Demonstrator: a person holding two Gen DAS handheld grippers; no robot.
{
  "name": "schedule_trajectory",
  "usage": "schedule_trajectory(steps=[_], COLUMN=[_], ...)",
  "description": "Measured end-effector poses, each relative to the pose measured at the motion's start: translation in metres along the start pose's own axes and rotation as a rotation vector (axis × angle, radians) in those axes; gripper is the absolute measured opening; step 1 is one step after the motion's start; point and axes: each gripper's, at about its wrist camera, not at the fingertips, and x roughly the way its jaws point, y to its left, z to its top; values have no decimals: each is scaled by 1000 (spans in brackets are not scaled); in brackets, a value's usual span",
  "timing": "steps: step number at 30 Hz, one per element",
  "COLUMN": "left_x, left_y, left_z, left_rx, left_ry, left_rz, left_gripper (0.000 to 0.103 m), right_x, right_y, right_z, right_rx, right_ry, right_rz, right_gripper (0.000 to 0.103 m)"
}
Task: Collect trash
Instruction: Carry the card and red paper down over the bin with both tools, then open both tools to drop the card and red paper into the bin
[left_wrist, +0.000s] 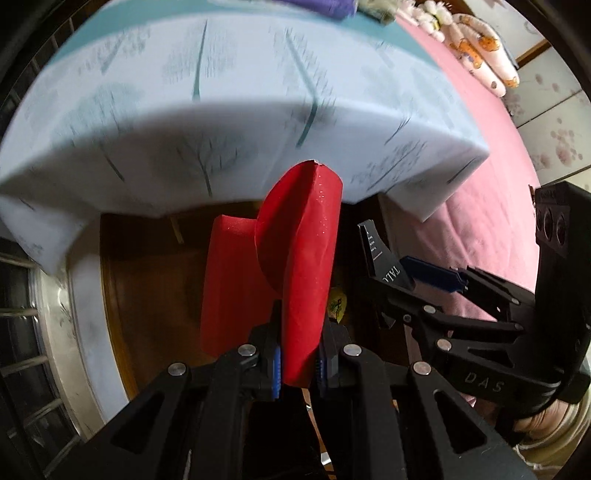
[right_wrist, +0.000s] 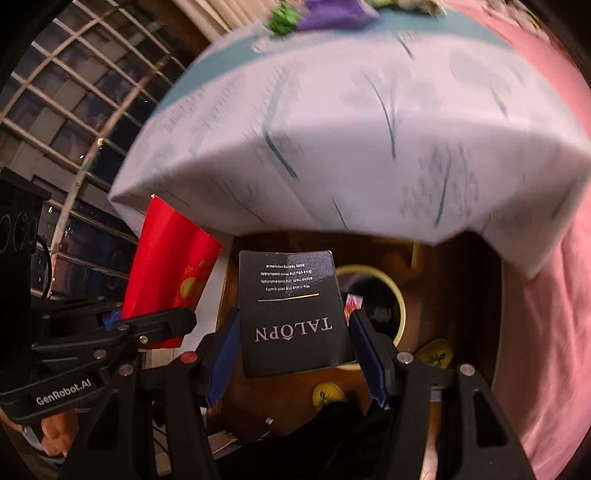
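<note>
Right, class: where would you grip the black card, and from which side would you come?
Probably across its two long edges, near the logo end, coming in from that short end in line with the card. It looks flat and stiff enough to stay straight, and narrow enough to fit between open jaws. The right gripper holds it that way, edge to edge.

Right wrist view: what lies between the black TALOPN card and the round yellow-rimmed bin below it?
Nothing in the right wrist view: the black TALOPN card, clamped in the right hand-held gripper, overlaps the round yellow-rimmed bin with only air between.
</note>
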Motion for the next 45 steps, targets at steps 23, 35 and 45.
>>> schedule_trajectory(steps=[23, 35, 45], left_x=[259, 264, 154], left_y=[35, 80, 58], left_z=[-8, -17, -3], left_rx=[-16, -62, -98], left_ry=[92, 44, -64], left_rz=[55, 176, 224], left_gripper=[31, 82, 84], right_x=[229, 249, 161], right_y=[-122, -127, -95], right_z=[-45, -47, -27], right_rx=[183, 192, 154], right_ry=[103, 96, 63], right_rz=[-43, -81, -85], right_gripper=[62, 75, 75])
